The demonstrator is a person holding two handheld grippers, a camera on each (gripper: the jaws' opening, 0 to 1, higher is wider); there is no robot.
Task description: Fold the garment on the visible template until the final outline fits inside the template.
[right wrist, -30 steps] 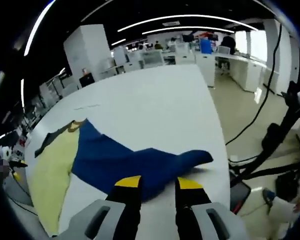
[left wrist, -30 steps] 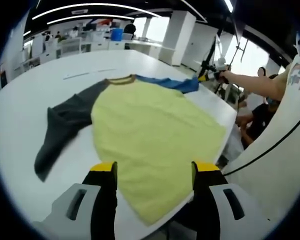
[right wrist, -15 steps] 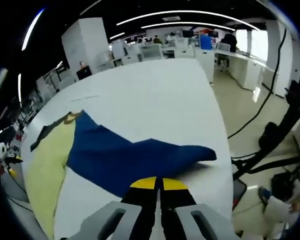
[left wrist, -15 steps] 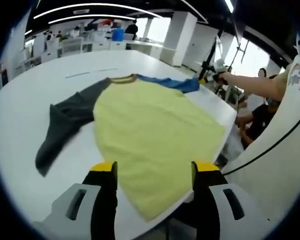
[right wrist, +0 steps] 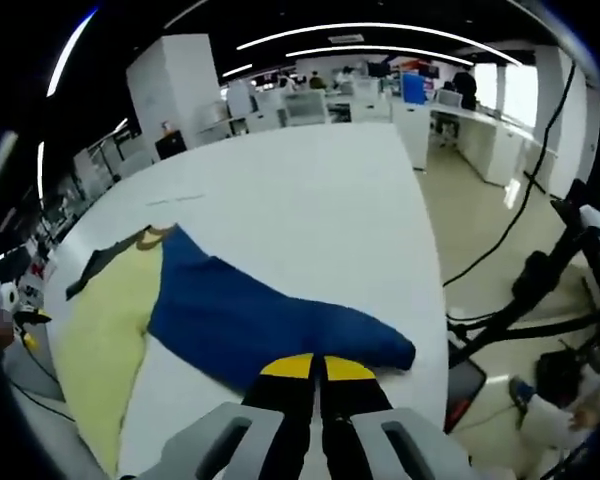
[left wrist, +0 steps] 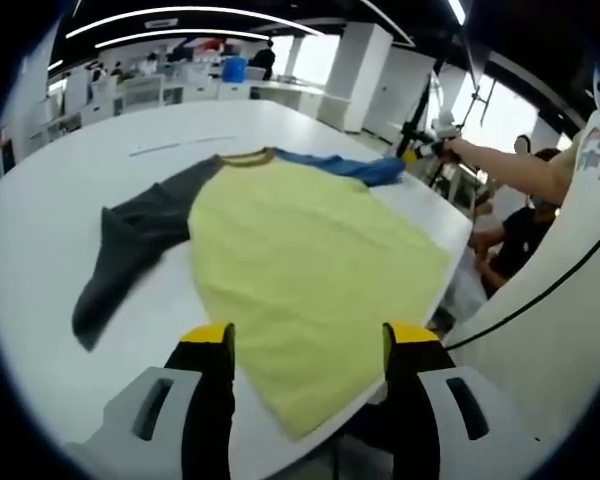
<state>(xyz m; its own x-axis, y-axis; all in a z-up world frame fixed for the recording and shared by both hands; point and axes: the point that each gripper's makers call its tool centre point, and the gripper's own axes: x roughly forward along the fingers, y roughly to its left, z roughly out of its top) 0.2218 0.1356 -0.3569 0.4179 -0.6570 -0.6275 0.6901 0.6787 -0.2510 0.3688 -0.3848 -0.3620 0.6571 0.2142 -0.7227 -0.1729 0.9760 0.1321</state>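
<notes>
- The garment (left wrist: pixel 310 255) lies flat on the white table (left wrist: pixel 60 200), its yellow body reaching the near edge.
- Left gripper (left wrist: pixel 308 345) hovers wide over the hem.
- Right gripper (right wrist: pixel 315 368) is clamped on the blue sleeve (right wrist: pixel 270 320).

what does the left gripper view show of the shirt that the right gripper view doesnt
The left gripper view alone shows the dark grey sleeve spread out, the yellow body's hem hanging over the table edge, and the open left gripper. The right gripper view alone shows the blue sleeve at full length, with the right gripper shut at its edge; whether cloth is pinched is unclear. Both show the yellow body, blue sleeve, collar and white table.
</notes>
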